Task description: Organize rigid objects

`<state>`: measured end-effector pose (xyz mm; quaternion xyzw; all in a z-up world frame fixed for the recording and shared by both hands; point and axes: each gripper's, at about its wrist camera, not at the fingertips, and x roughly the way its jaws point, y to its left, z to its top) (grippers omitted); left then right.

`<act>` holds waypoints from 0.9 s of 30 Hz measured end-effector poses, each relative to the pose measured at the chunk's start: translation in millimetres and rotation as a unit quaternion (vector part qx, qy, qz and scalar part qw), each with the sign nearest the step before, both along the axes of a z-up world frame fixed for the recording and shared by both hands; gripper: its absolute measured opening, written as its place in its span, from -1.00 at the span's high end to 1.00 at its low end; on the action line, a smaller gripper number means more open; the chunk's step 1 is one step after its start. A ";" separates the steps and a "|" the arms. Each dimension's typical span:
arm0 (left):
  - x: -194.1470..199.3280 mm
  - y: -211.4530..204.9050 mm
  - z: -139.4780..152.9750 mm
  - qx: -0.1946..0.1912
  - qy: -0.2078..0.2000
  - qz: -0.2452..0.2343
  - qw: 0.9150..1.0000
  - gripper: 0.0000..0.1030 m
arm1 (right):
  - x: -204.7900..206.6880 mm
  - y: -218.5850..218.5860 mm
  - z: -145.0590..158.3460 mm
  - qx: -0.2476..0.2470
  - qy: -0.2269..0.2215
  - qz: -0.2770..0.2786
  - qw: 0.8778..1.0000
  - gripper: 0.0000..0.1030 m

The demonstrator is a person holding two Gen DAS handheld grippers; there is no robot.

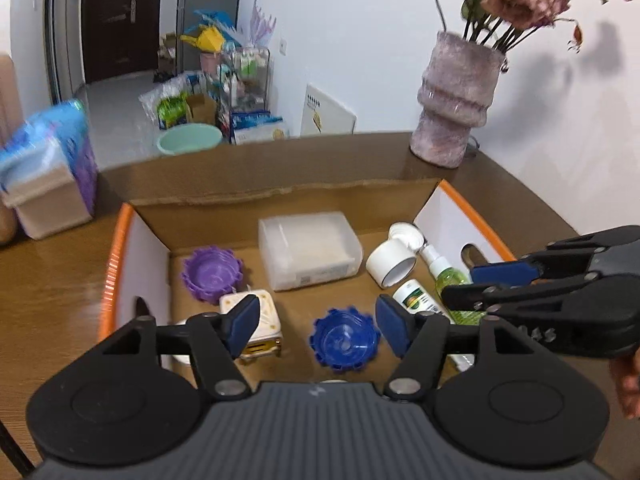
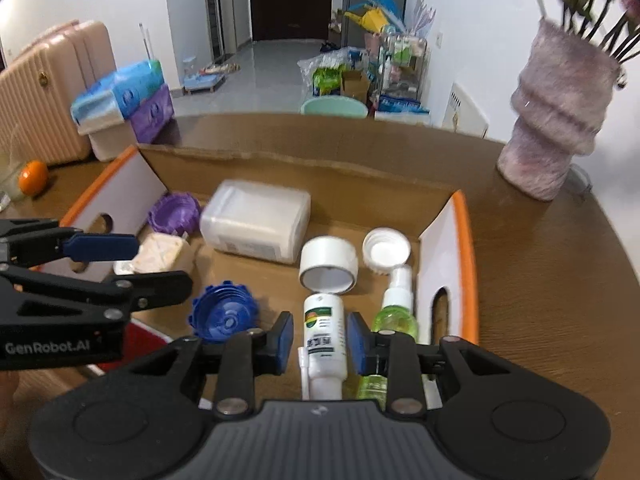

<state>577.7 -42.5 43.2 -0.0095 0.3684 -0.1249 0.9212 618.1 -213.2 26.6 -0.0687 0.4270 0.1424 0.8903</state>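
**Two tools poised over the sorting box**

Over the cardboard box (image 1: 280,196) on the table (image 1: 52,280), the left tool (image 1: 316,322) hangs with its pads apart and nothing between them. A blue toothed cap (image 1: 344,340) lies just below the gap; a purple cap (image 1: 212,274) sits toward 10 o'clock.

From the right wrist, the right tool (image 2: 320,342) also stands apart, straddling a white spray bottle (image 2: 325,338) lying flat without touching it. A green bottle (image 2: 394,316) lies at 3 o'clock. The white bottle looks light, stiff and smooth, likely slippery; I would grip it across the labelled middle.
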 end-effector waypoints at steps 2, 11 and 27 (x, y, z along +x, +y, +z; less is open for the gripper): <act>-15.2 1.3 15.2 0.012 -0.019 0.002 1.000 -0.36 | -16.1 -5.9 20.3 0.010 -0.014 -0.005 1.000 0.39; -91.0 13.8 71.0 0.032 -0.132 0.062 0.989 -0.50 | -75.5 -10.9 63.3 0.037 -0.063 0.000 0.997 0.29; -204.1 2.7 91.0 0.027 -0.282 0.065 0.957 -1.00 | -185.7 -21.8 85.0 0.108 -0.192 -0.032 0.975 -0.29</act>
